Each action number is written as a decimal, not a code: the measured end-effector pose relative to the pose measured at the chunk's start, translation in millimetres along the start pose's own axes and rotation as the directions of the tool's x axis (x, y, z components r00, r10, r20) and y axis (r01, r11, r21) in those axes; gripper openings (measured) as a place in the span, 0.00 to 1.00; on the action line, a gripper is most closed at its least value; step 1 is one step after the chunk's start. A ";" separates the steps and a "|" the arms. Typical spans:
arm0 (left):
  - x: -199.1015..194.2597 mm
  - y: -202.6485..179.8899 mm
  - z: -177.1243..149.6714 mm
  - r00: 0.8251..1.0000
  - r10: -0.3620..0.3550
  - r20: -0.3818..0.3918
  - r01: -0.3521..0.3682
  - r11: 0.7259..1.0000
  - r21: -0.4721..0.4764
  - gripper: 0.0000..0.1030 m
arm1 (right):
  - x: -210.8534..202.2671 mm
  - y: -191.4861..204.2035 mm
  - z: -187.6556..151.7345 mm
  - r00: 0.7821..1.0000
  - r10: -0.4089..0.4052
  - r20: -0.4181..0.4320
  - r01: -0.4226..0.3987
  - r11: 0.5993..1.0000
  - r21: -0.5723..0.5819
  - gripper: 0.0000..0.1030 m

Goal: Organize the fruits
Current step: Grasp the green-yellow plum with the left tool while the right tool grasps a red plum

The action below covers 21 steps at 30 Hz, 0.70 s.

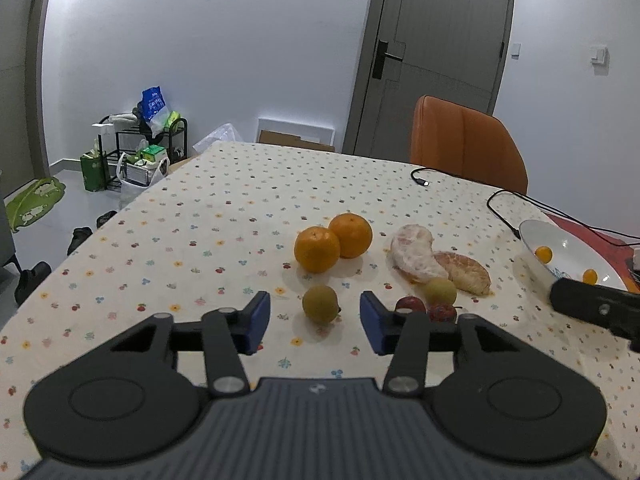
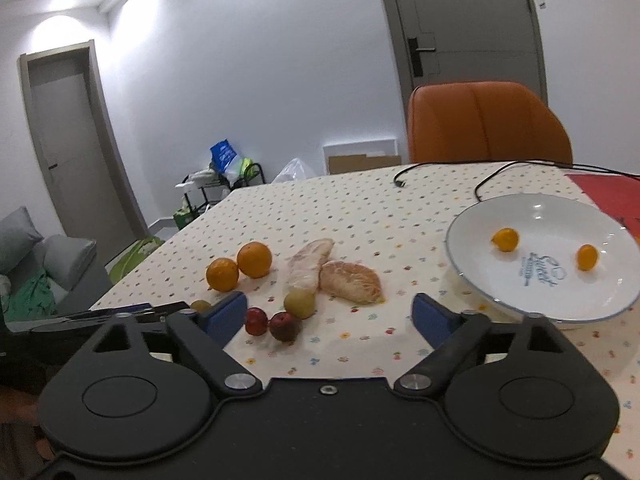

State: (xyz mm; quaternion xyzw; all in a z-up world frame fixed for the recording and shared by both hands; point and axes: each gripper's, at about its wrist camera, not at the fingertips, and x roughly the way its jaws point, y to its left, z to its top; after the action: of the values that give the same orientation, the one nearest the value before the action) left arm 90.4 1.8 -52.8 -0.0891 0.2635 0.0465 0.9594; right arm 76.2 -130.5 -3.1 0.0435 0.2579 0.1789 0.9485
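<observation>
A small green fruit is being framed just ahead between the wide-spread, empty fingers of the left gripper, the nearer one.

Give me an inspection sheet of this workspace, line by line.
Surface: table under a floral cloth.
Job's things: two oranges, two peeled citrus pieces, two green fruits, two red fruits on the cloth; plate holding two kumquats.
Clutter: red sheet at the far right.
Grippers: left claw open around a green fruit, not touching; right claw open, empty.
Cables: black cable near the plate.
Surroundings: orange chair, doors, shelf with bags.
</observation>
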 end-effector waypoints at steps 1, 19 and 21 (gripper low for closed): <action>2.1 0.2 -0.1 1.000 -0.001 -0.003 0.001 1.000 0.001 0.45 | 2.6 0.8 0.0 1.000 0.005 -0.006 -0.005 1.000 0.001 0.77; 36.7 2.6 -1.4 0.998 -0.019 -0.063 0.018 1.000 -0.004 0.31 | 42.0 11.5 -5.2 0.992 0.049 -0.115 -0.048 0.999 0.014 0.51; 37.8 2.3 -0.9 0.997 -0.036 -0.063 0.036 0.999 -0.003 0.26 | 45.8 14.5 -6.0 0.991 0.053 -0.121 -0.052 0.999 0.009 0.51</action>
State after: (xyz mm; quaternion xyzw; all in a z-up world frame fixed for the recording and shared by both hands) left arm 122.1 5.5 -73.3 -0.0960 0.2922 0.0267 0.9512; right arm 105.4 -100.5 -27.5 0.0422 0.3144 0.2051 0.9259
